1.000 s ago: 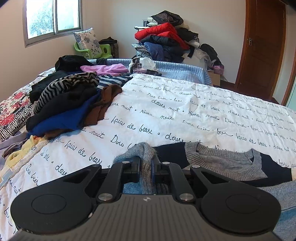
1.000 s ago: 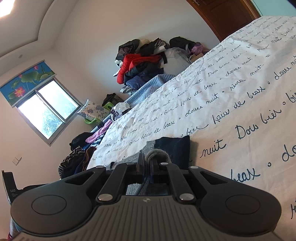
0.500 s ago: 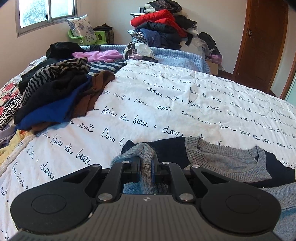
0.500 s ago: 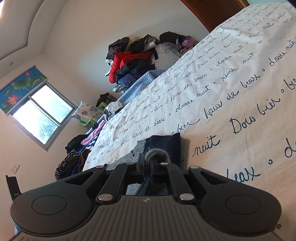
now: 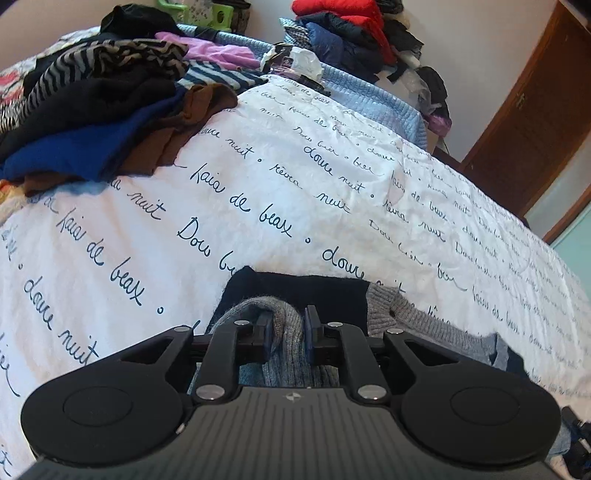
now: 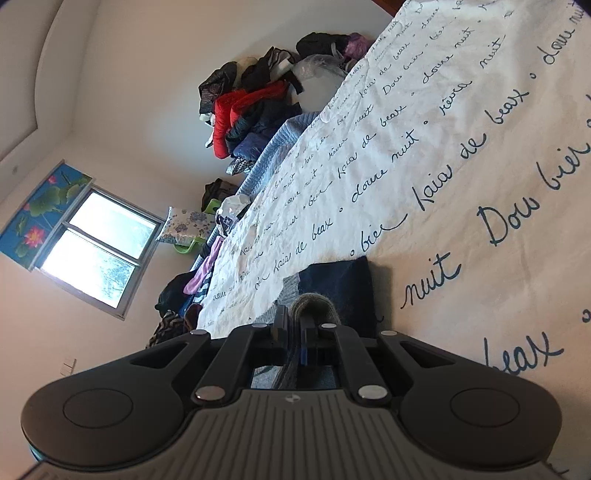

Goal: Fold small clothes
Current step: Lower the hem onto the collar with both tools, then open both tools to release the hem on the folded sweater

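A navy and grey knit sweater (image 5: 295,291) lies on the white bedspread with dark script (image 5: 258,184), its grey ribbed collar (image 5: 406,314) to the right. My left gripper (image 5: 288,326) sits low over the sweater's near edge. Its jaws are opening, with a grey knit fold still filling the gap between the pads. In the right wrist view, my right gripper (image 6: 293,325) is shut on a grey ribbed fold of the same sweater (image 6: 336,284), close above the bedspread (image 6: 443,166). The rest of the sweater is hidden under both grippers.
A pile of loose clothes (image 5: 92,110) covers the bed's left side. A heap of red and dark garments (image 5: 351,33) rises behind a blue knit blanket (image 5: 369,99). A wooden door (image 5: 535,110) is at right; a window (image 6: 99,254) is on the far wall.
Both grippers have sunk toward the bed and rolled, carrying the sweater's edge forward. The left jaws stand slightly wider around the grey fold. The right grip is unchanged.
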`<state>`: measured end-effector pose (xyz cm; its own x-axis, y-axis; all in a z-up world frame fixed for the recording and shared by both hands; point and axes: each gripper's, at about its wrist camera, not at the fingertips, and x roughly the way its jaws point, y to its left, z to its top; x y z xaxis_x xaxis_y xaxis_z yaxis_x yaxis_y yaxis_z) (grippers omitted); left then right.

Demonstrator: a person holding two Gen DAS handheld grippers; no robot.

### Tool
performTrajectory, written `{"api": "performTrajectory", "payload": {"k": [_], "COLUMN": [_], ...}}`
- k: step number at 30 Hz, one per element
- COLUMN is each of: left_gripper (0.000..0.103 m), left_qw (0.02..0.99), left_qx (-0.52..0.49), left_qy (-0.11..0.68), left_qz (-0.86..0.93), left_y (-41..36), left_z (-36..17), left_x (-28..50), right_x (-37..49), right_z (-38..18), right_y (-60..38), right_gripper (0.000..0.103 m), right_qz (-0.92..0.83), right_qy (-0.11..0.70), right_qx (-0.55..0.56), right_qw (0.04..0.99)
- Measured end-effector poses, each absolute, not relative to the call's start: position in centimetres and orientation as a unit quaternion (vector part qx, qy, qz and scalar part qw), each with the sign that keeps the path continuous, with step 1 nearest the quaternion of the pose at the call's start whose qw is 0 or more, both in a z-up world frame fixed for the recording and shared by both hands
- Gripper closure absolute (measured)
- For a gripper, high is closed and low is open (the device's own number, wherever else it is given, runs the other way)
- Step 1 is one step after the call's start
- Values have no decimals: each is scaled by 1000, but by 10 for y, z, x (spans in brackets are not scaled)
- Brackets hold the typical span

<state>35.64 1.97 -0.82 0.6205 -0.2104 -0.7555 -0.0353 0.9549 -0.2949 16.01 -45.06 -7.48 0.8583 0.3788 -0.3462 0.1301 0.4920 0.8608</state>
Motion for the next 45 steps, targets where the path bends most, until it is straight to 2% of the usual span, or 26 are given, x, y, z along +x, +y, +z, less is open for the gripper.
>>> {"api": "performTrajectory", "payload": {"k": [5, 6, 8, 10, 11, 16, 18, 19, 30, 35, 39, 42, 45], "left_gripper": [83, 83, 81, 75, 72, 66, 56, 55, 51, 51, 51, 51, 51], "left_qw": [874, 874, 884, 898, 903, 917, 917, 916, 875, 876, 911, 931, 933], "left_qx": [-217, -220, -211, -196, -192, -167, -149, -140, 8, 88, 132, 105, 46], "left_qy": [434, 432, 416, 394, 384, 362, 370, 376, 433, 427, 372, 347, 355], "left_qz": [-35, -29, -12, 8, 13, 22, 4, -9, -218, -205, -117, -55, -32], "left_y": [41, 43, 48, 51, 53, 62, 59, 57, -12, -50, -55, -38, -16], "left_z": [-10, -10, -5, 3, 7, 21, 22, 23, 7, -21, -31, -26, -14], "left_x": [369, 370, 371, 371, 372, 367, 361, 358, 316, 330, 354, 369, 368], "right_x": [171, 172, 175, 175, 175, 176, 172, 170, 187, 199, 196, 182, 168], "right_z": [-74, -75, -76, -74, -72, -63, -57, -54, -55, -59, -56, -45, -33], "right_y": [-453, -453, -456, -459, -459, -459, -457, -456, -415, -402, -402, -400, -397], "right_gripper": [91, 86, 72, 39, 34, 32, 32, 32, 28, 28, 28, 26, 22], "right_qz": [62, 57, 50, 41, 37, 22, 18, 24, 121, 95, 30, 33, 31], "right_qy": [264, 265, 261, 249, 243, 231, 222, 219, 295, 317, 313, 296, 282], "right_qx": [504, 505, 511, 512, 510, 491, 477, 470, 417, 371, 338, 322, 293], "right_qw": [820, 819, 818, 821, 824, 839, 850, 855, 851, 868, 887, 899, 913]}}
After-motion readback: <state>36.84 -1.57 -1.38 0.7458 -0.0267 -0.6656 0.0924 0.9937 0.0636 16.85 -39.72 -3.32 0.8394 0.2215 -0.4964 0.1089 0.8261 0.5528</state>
